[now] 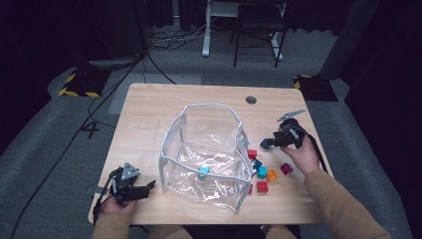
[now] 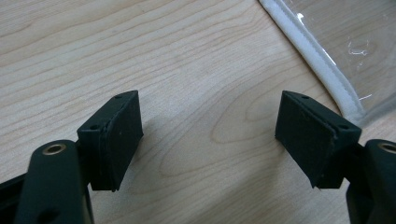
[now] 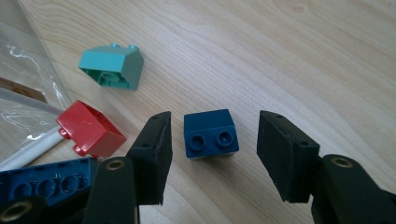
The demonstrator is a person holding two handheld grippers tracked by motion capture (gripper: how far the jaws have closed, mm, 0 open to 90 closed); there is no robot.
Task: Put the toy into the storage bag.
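My right gripper (image 3: 214,122) is open, its jaws standing on either side of a small dark blue brick (image 3: 210,133) on the wood, with a gap on both sides. Beside it lie a teal brick (image 3: 112,65), a red brick (image 3: 91,128) and a longer blue brick (image 3: 44,186). In the high view the right gripper (image 1: 267,144) hovers low at the right of a clear bag (image 1: 206,154) with white trim. My left gripper (image 2: 210,116) is open over bare wood with nothing between its pads; in the high view it (image 1: 149,188) rests near the table's front left.
More bricks lie right of the bag: red (image 1: 252,154), teal (image 1: 262,172), orange (image 1: 271,175), magenta (image 1: 286,168) and another red (image 1: 262,186). A light blue brick (image 1: 204,172) sits inside the bag. The bag's white trim (image 2: 317,60) runs just right of the left gripper.
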